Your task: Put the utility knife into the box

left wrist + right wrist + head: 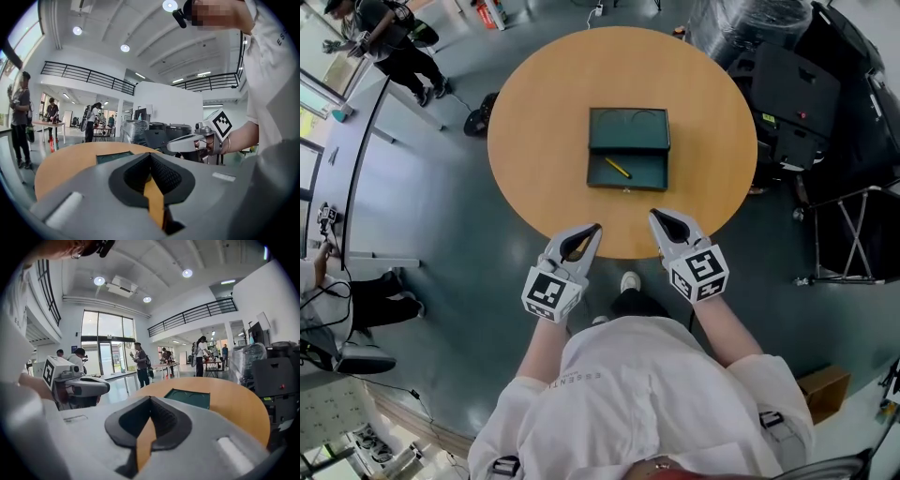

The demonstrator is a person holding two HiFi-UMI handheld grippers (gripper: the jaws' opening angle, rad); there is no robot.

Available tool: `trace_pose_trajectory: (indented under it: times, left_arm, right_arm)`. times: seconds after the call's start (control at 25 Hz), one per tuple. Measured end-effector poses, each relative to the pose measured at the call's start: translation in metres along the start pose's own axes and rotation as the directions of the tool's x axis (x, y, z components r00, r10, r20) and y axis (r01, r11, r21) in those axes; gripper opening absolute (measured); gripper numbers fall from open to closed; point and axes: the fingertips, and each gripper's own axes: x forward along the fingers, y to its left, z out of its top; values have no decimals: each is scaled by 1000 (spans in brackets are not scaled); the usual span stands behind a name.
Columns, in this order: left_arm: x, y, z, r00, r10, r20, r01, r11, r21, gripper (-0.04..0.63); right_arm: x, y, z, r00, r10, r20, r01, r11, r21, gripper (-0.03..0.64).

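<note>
Now left tool (595, 229) closed, empty, right tool (654, 215) likewise

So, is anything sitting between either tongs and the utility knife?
Nothing visible. The yellow utility knife already lies in the open box; only bare table and the box's low near wall separate it from the left tongs and right tongs, both shut and empty.

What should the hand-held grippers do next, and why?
Probably move the right hand-held gripper forward to the lid to close the box. The yellow knife already seems to lie inside the open box. Both the right and the left hand-held gripper are shut and empty at the near edge of the table.
</note>
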Motion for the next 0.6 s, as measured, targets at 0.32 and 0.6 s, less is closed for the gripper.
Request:
trace_pose_trajectory:
  times: [0.32, 0.6]
  left_arm:
    - [-87, -35, -6, 999, -12, 45, 12, 1000, -9, 18]
    - [-152, -71, -18, 996, -41, 76, 43, 999, -33, 17]
  right_arm:
    - [-51, 84, -17, 999, -41, 16, 42, 999, -22, -6]
    - [-100, 141, -35, 995, -90, 31, 90, 996, -10, -6]
